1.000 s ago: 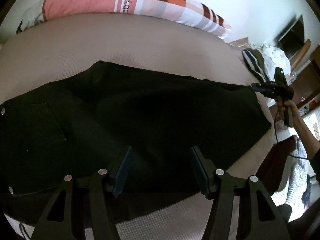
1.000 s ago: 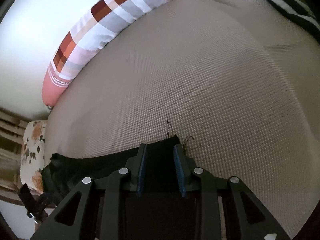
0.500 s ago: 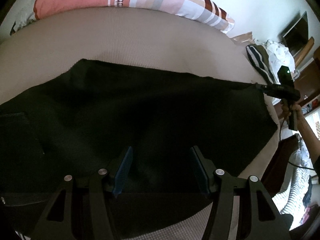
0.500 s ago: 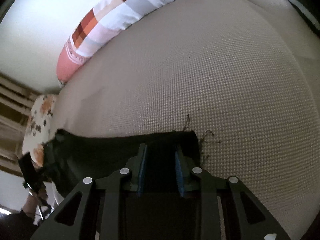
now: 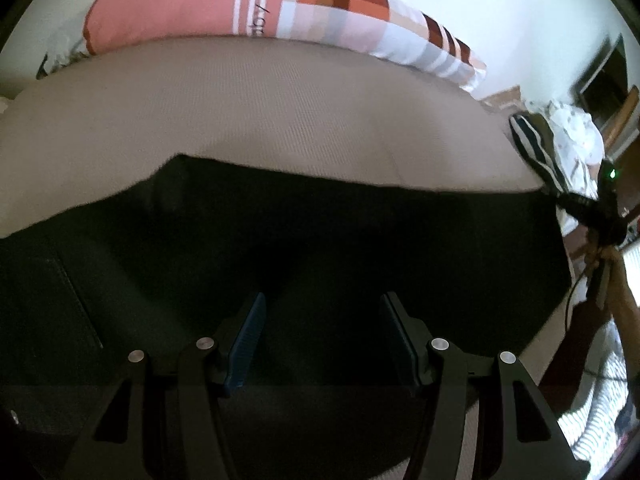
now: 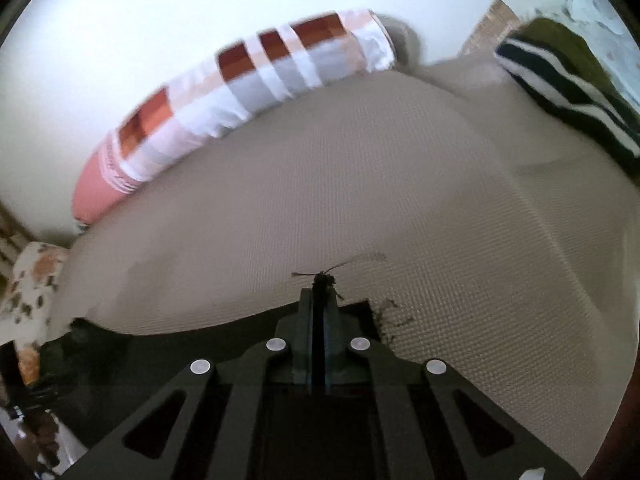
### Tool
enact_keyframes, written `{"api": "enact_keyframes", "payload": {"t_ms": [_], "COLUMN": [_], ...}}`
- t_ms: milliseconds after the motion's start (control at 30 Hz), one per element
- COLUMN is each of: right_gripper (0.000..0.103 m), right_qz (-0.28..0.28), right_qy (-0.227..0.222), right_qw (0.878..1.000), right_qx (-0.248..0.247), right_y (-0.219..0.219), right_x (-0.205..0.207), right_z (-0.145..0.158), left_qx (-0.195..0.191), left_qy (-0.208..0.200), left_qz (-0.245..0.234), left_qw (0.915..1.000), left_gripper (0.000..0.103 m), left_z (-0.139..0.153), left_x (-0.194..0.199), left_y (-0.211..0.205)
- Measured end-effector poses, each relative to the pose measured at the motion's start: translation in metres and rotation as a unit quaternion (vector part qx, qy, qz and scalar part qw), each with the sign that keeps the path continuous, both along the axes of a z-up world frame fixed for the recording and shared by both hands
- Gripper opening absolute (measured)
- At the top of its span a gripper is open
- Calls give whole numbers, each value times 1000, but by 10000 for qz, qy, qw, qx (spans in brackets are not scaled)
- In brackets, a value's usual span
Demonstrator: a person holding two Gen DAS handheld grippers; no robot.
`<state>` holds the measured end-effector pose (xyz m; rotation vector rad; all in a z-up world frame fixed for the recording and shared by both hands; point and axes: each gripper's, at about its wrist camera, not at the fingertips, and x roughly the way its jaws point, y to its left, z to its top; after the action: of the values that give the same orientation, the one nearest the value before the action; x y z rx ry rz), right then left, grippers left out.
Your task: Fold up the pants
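Note:
Black pants [image 5: 320,240] lie spread across the beige bed [image 5: 240,120]. My left gripper [image 5: 322,304] hangs just over the middle of them, open, its blue pads wide apart with only dark cloth below. In the right wrist view my right gripper [image 6: 319,292] is shut on the frayed hem corner of the pants [image 6: 160,344], loose threads sticking out past the fingertips. The left wrist view shows the same right gripper [image 5: 576,202] at the far right, pinching the pants' upper right corner, with a person's hand behind it.
A long pink, white and checked bolster [image 5: 280,20] lies along the wall at the back of the bed. A dark striped garment [image 6: 568,84] sits at the bed's right end. A floral cushion [image 6: 32,280] is at the left edge. Dark furniture [image 5: 612,76] stands beyond.
My right gripper's jaws have closed onto the hem corner and lifted it slightly. The left gripper has slid along the pants, away from the pocket and buttons, still open.

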<state>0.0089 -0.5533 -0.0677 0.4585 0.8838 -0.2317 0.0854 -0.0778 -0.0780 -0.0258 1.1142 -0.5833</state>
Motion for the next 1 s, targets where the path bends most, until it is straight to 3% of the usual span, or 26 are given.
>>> {"api": "enact_keyframes", "payload": {"t_ms": [133, 233, 300, 367, 600, 767, 1000], "right_gripper": [2, 4, 10, 23, 25, 25, 25], "right_qz": [-115, -255, -348, -519, -722, -631, -678], "right_qy": [304, 311, 385, 513, 323, 479, 846], "right_qw": [9994, 9992, 9986, 9969, 9966, 9968, 9938], "right_qx": [-146, -17, -83, -304, -246, -121, -263], "right_y": [2, 0, 2, 5, 20, 50, 79], "right_x": [9, 10, 10, 6, -44, -87, -123], "right_z": [-25, -27, -25, -19, 9, 5, -17], "left_qx": [104, 179, 239, 249, 247, 83, 263], "left_qy": [-141, -188, -152, -278, -301, -327, -383], "left_qz": [126, 145, 144, 120, 210, 88, -49], "left_qw": [9998, 9996, 9995, 9992, 9990, 9994, 9989], "left_gripper": [60, 60, 60, 60, 60, 60, 60], "left_z": [-7, -13, -20, -20, -20, -8, -3], "left_x": [13, 24, 32, 37, 54, 34, -9], "left_y": [0, 1, 1, 0, -1, 11, 51]}}
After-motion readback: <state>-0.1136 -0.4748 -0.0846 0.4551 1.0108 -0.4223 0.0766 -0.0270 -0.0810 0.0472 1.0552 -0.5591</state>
